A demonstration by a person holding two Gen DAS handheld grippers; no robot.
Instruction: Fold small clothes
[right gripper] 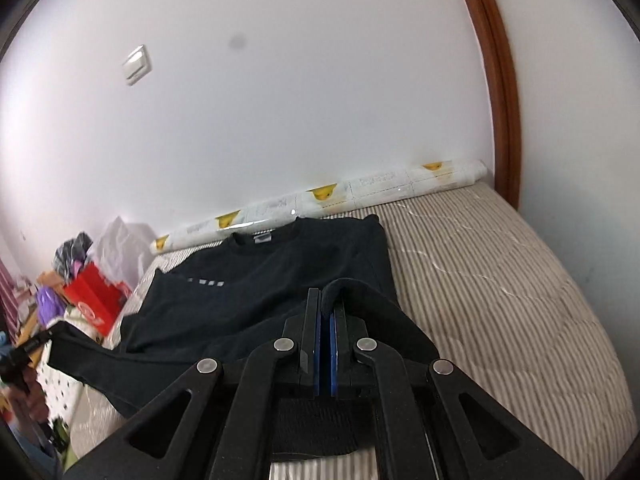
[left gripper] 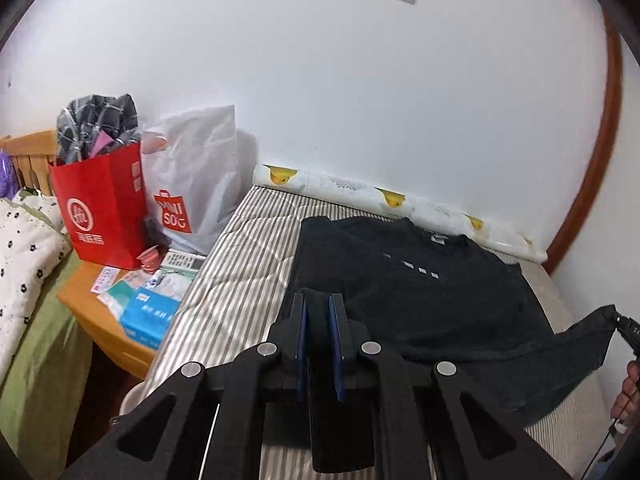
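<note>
A black long-sleeved top lies face up on the striped mattress, its collar toward the wall. My left gripper is shut on a fold of its near hem, which is pinched between the blue pads and lifted off the bed. At the right edge of the left wrist view, my right gripper holds the other hem corner pulled taut. In the right wrist view the right gripper is shut on black cloth of the top. The left gripper shows at the far left, holding its corner.
A rolled duck-print sheet lies along the wall behind the top. Left of the bed, a wooden bedside table carries a red paper bag, a white plastic bag, a remote and tissue packs. A brown door frame rises at the right.
</note>
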